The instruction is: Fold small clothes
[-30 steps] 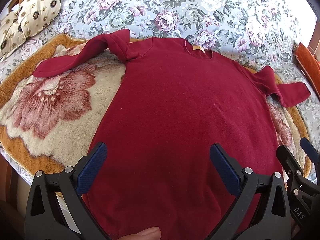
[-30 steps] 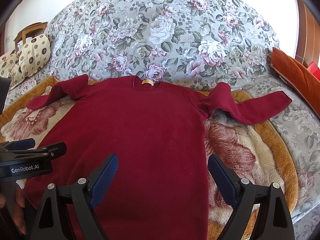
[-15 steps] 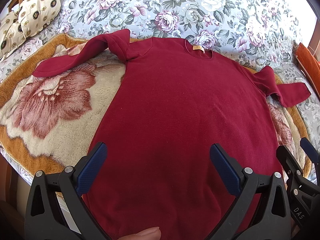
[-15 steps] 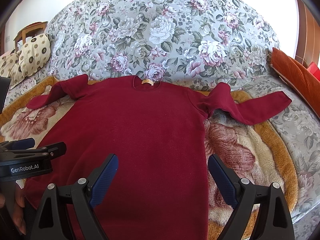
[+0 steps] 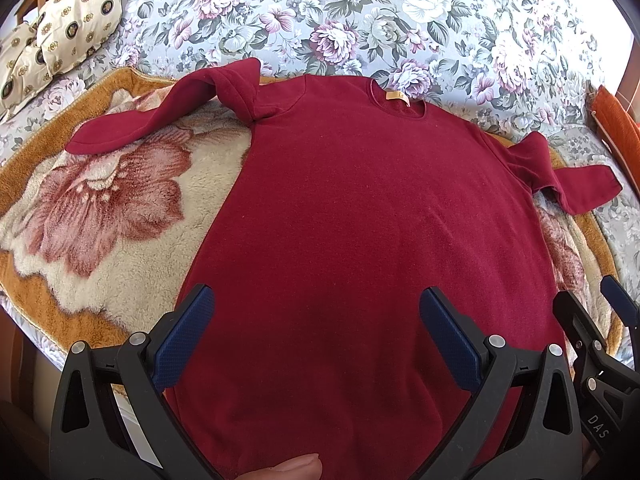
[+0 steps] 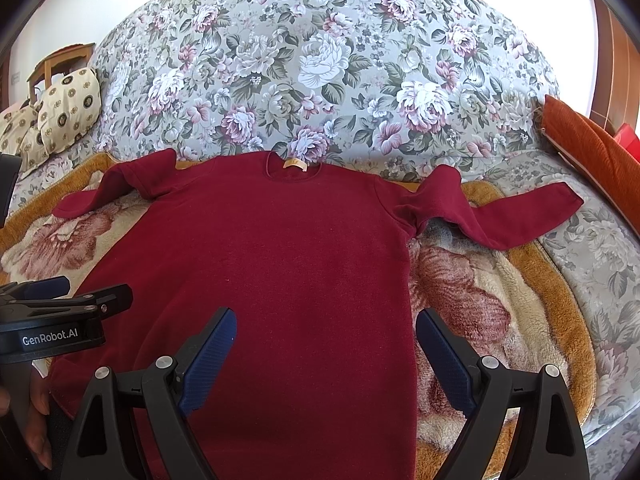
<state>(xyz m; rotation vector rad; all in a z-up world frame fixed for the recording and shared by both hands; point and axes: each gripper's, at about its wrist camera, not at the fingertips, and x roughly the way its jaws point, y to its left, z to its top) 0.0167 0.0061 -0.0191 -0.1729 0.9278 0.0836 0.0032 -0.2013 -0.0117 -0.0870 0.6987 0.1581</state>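
Nothing has shifted this last second: the red sweater (image 5: 360, 240) lies flat on the plush blanket (image 5: 100, 240), collar at twelve o'clock. Left gripper (image 5: 316, 332) and right gripper (image 6: 324, 352) hover, jaws spread, folding unstarted.

Bedroom: floral bedspread (image 6: 320, 60) (patterned pillows (image 5: 76, 12) too).

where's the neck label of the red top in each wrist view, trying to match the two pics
Left wrist: the neck label sits upper centre-right, inside the collar of the red top.
Right wrist: the label sits just left of centre, above the middle, at the collar.
Shared landmark: the patterned cushion at upper left in the left wrist view, far left in the right wrist view.
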